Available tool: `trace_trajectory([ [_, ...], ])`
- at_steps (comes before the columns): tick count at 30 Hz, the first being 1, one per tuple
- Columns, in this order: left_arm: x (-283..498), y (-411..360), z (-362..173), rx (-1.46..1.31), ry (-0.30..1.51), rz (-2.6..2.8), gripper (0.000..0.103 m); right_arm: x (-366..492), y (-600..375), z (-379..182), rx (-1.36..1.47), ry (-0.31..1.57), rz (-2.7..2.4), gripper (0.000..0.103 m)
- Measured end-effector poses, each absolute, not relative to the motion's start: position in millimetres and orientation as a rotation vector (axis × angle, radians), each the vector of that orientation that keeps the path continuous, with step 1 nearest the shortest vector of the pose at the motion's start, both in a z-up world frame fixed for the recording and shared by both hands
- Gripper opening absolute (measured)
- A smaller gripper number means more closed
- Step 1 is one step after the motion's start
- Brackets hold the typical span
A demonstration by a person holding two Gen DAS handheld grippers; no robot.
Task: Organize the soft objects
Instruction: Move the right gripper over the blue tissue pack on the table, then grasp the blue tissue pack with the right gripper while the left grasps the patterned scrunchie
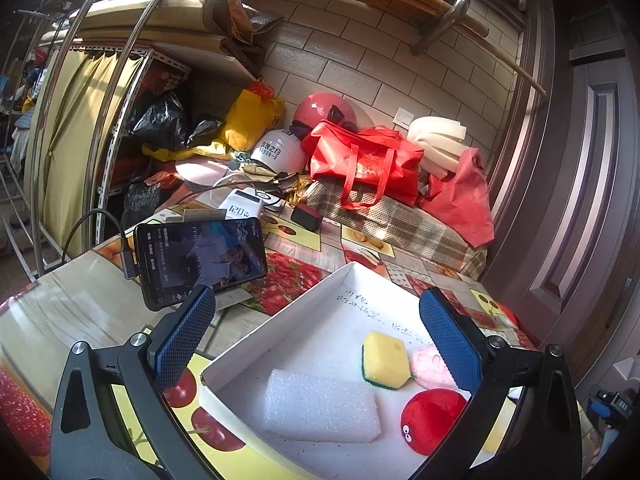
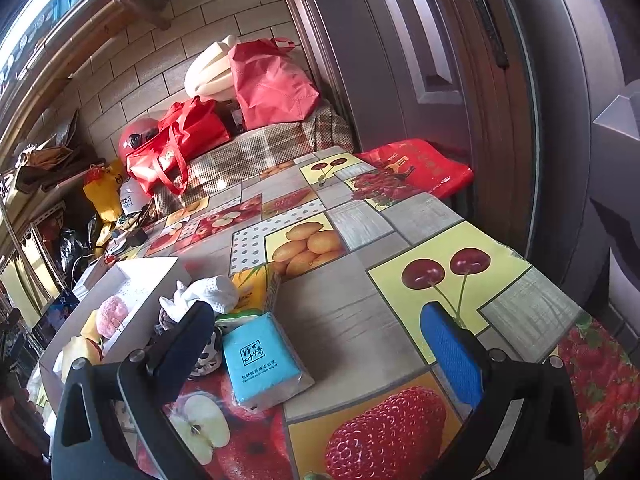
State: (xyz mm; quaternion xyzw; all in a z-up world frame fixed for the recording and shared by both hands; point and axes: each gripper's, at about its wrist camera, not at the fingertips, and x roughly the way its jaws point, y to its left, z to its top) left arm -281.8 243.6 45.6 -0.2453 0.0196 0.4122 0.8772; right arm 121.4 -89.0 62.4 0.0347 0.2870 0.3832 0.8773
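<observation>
Your left gripper [image 1: 320, 344] is spread wide, nothing between the blue pads [image 1: 188, 332]. It hangs over the white box [image 1: 224, 364], which sits on the fruit-print tablecloth [image 1: 288, 276]. Inside the box: white foam block [image 1: 320, 406] near the front wall, yellow sponge [image 1: 386, 360] with a green underside behind it, pink fluffy piece [image 1: 432, 366] touching the sponge's right side and partly hidden by your right-hand pad, red plush ball [image 1: 430, 418] with eyes at front right. Phone [image 1: 200, 260] propped on a stand just left of the box, cable plugged in.

Your right gripper [image 2: 320, 344] is also wide open and empty, over the tablecloth to the right of the box. Blue tissue pack [image 2: 260, 360] lies flat on the cloth just inside your left pad. Behind it, a white sock-like bundle [image 2: 212, 292] on a yellow pack [image 2: 252, 288], both beside the box's outer wall. A dark patterned fabric item sits under your left pad; can't tell what it is.
</observation>
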Motion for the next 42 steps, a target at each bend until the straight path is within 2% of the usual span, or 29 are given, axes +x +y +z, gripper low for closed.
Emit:
trace_trajectory([
  [12, -272, 237, 46, -0.473, 0.070, 0.832, 0.103, 132, -102, 59, 0.162, 0.626, 0.796, 0.103],
  [18, -242, 193, 59, -0.404, 0.085, 0.589, 0.103, 135, -104, 58, 0.187, 0.640, 0.785, 0.103],
  [23, -184, 142, 58, -0.402, 0.236, 0.128, 0.103, 136, -105, 57, 0.192, 0.644, 0.781, 0.103],
  [27, -140, 124, 45, -0.478, 0.411, -0.033, 0.103, 136, -107, 57, 0.202, 0.639, 0.776, 0.103],
  [33, -144, 141, 48, -0.567, 0.399, -0.005, 0.103, 139, -111, 55, 0.228, 0.653, 0.762, 0.103],
  [37, -163, 172, 45, -0.517, 0.413, 0.364, 0.103, 140, -111, 55, 0.229, 0.661, 0.761, 0.103],
  [42, -198, 193, 59, -0.610, 0.261, 0.417, 0.103, 140, -110, 54, 0.220, 0.665, 0.760, 0.103],
])
